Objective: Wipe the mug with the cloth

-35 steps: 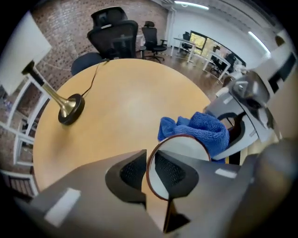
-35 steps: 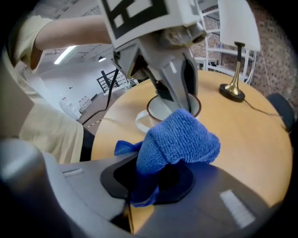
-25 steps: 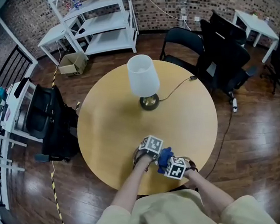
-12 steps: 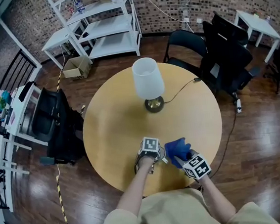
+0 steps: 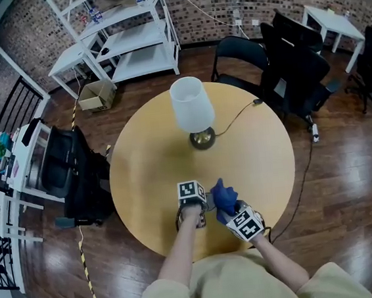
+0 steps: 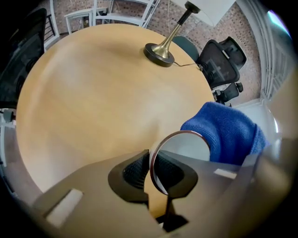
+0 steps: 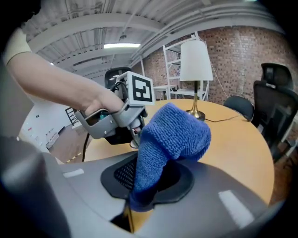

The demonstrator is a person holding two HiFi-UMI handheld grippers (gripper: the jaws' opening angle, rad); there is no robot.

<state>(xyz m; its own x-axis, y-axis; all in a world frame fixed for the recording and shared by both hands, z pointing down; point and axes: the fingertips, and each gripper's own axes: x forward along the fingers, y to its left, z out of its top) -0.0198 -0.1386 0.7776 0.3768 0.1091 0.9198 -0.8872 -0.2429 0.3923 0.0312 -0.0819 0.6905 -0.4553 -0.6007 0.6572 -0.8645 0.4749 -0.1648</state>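
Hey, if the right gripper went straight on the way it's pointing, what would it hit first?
Probably the mug held in the left gripper, its cloth touching first; depth is hard to judge.

Round wooden table [image 5: 142, 176]; white-shaded lamp [image 5: 192, 106] stands on far half.

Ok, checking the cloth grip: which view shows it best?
The right gripper view: the cloth is pinched between its jaws. The left gripper view shows its bunched end beside the mug; the head view, a small blue patch.
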